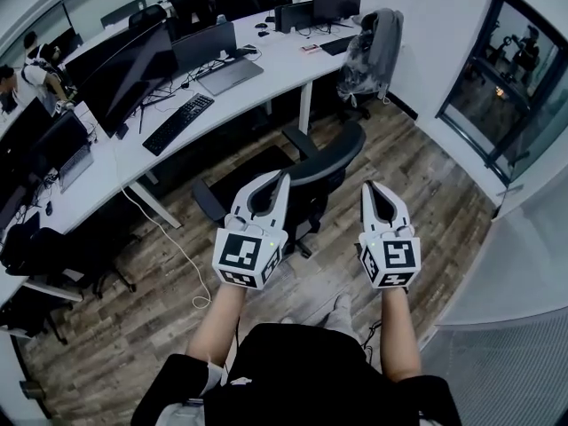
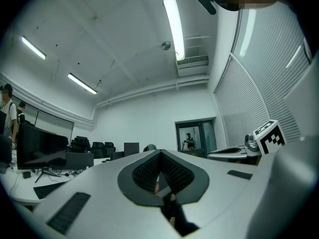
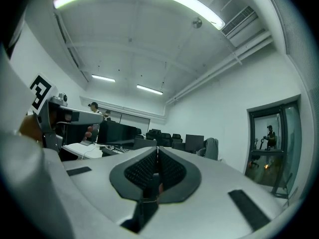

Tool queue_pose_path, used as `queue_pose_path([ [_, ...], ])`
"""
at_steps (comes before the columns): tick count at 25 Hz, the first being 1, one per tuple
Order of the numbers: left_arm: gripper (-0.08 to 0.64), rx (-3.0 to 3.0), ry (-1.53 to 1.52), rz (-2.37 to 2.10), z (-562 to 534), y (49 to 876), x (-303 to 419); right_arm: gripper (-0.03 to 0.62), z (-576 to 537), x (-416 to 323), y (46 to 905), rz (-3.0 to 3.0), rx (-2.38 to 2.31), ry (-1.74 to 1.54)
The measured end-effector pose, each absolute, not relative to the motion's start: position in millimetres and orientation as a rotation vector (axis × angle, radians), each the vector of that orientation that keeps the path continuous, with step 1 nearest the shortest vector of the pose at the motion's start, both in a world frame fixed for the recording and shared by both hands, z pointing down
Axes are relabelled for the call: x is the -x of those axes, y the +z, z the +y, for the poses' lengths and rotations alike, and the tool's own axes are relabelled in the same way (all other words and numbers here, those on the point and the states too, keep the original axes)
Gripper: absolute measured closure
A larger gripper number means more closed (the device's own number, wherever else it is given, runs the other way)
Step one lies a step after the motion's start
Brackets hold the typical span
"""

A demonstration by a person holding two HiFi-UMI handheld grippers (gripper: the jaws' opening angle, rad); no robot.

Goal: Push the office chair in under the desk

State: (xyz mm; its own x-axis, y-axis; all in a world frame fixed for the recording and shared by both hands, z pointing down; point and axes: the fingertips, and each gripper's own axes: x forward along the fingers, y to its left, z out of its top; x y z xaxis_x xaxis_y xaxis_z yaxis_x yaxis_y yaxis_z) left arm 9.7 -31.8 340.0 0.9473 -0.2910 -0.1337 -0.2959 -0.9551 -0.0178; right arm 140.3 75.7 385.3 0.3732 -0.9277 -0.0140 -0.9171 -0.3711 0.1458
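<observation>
**Chair out on the floor, both grippers shut: a push that could turn into a spin**

The office chair [image 1: 315, 185] stands on the wooden floor [image 1: 426, 171], clear of the white tabletop [image 1: 266, 65]. Its backrest [image 1: 333, 153] faces me and it sits at an angle to the desk edge. My left gripper [image 1: 276, 178] and right gripper [image 1: 372, 187] are both closed to a narrow wedge with nothing between the jaws, and I hold them out roughly level. From above, the left one overlaps the backrest, but I cannot tell whether it touches. The right one is just off the chair's right side.

My main worry is the swivel. If only the left tip meets the backrest, off-centre, I judge the seat will rotate instead of rolling. The closed tip may also slide off the curved top edge. Both tips should land either side of the middle.

Next is the angle. Pushed as it sits, the far armrest [image 1: 297, 138] could strike the tabletop's edge or the desk leg [image 1: 306, 105], which stands near the line of travel. A knock there could jolt the keyboard [image 1: 177, 122] and the monitor [image 1: 133, 74].

A white cable [image 1: 173, 238] trails across the floor to the left of the chair. If the chair drifts that way, a caster could catch it and tug on whatever it feeds above.
</observation>
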Motion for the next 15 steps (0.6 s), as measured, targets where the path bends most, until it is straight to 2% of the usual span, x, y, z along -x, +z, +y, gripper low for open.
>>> queue_pose_path([
  [4, 0.549, 3.054, 0.278, 0.521, -35.9, 333.9, -17.7, 0.569, 60.7, -157.9, 385.7, -1.766, -2.462, -0.142],
  [15, 0.549, 2.961, 0.235, 0.814, -46.9, 340.9, -42.7, 0.569, 18.7, -198.5, 384.3, -2.013, -2.278, -0.154],
])
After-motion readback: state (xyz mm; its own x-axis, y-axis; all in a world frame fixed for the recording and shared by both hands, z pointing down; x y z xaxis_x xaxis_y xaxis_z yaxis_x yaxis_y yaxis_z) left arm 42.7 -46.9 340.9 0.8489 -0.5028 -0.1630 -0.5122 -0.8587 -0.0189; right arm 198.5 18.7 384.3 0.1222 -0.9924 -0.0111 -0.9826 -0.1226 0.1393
